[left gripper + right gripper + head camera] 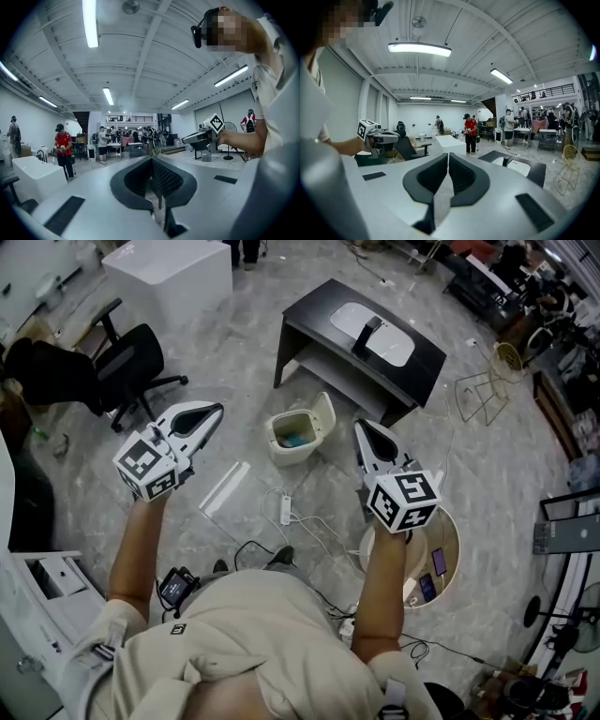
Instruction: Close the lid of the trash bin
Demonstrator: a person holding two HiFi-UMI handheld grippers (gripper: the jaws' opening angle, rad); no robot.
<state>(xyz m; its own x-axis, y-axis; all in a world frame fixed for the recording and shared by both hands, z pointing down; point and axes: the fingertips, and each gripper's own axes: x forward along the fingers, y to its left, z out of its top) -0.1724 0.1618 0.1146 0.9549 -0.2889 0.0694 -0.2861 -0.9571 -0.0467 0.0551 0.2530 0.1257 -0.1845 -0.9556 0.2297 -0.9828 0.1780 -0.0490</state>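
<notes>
Left hand-held gripper (217, 410) (153, 162): jaws brought together with only a thin slit between the ribbed black pads; nothing held. It is raised in the air and points out across the room.
Left marker cube (147, 466): white with black squares, at the rear of the left hand-held gripper, above the bare forearm.
Right hand-held gripper (361, 427) (448, 156): jaws likewise pressed together, nothing between them. It is held level with the other hand-held gripper and well apart from it.
Right marker cube (403, 502): same pattern, at the rear of the right hand-held gripper.
Cross views: each gripper view shows the other hand-held gripper off to the side, held in the person's hand.
Cream plastic trash bin (294, 437): stands upright on the grey marbled floor (234, 362), between the two hand-held grippers in the head view and below them; neither touches it. Something blue-green lies inside.
Lid (324, 414): cream, hinged at the bin's far right edge, standing up and open.
Black rectangular surface (319, 313): just beyond the bin, carrying a white oval device (373, 333) with a dark piece on top.
White power strip (286, 510): on the floor near the bin, on the person's side, with white cable trailing from it.
Clear plastic strip (224, 487): lies flat on the floor to the left of the power strip.
Black office chair (129, 360): far left, well apart from the bin.
Round pale wooden surface (453, 538): behind the right forearm, with phones lying on it.
Background: a person in a red shirt (62, 145) (471, 133) stands among others in the hall.
</notes>
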